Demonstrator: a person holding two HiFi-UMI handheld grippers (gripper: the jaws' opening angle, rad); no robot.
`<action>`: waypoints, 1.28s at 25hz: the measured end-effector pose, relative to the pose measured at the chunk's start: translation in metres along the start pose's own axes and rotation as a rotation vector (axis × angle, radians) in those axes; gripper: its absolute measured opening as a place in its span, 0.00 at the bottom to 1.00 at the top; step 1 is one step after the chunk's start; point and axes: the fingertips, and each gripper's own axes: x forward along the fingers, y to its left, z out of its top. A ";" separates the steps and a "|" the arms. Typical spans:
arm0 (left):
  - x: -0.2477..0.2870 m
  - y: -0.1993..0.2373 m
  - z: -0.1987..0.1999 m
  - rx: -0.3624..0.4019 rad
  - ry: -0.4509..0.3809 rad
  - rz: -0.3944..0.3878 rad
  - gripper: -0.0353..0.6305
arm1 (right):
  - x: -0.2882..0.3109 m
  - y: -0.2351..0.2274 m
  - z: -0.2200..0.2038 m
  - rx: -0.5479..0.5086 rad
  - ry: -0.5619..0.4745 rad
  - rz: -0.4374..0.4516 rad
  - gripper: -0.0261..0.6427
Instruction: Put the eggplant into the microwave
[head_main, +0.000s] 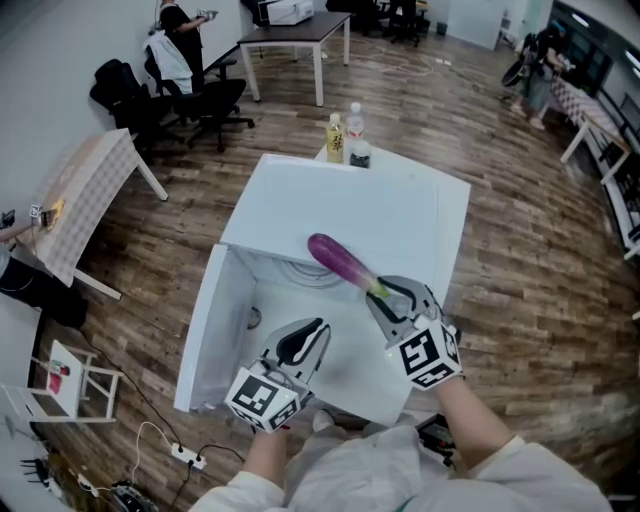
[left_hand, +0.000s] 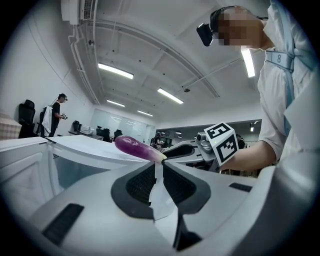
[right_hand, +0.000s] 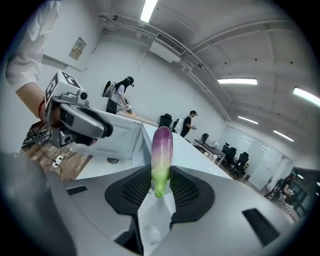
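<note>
Microwave sits open just below both sets of fingers. The eggplant pokes forward from the right gripper, pinched at its green stem end. I'd tip the purple end down into the cavity before letting go; left gripper is closed up empty alongside.

Eggplant skin reads glossy and smooth, waxy at the stem end. The right tool is matt grey plastic, and its pads are black and finely ribbed, rubbery looking. Its marker cube has flat, matt printed faces. Microwave casing is smooth white with a satin finish. The floor is wood plank with a slight sheen.
</note>
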 end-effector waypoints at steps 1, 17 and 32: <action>-0.003 0.000 -0.001 0.002 0.005 -0.007 0.12 | -0.003 0.006 0.002 0.009 -0.007 -0.003 0.24; -0.047 0.016 -0.033 0.014 -0.025 -0.009 0.12 | 0.001 0.084 -0.012 0.095 0.014 0.030 0.24; -0.052 0.040 -0.069 -0.010 0.006 -0.007 0.12 | 0.050 0.106 -0.033 0.123 0.077 0.051 0.24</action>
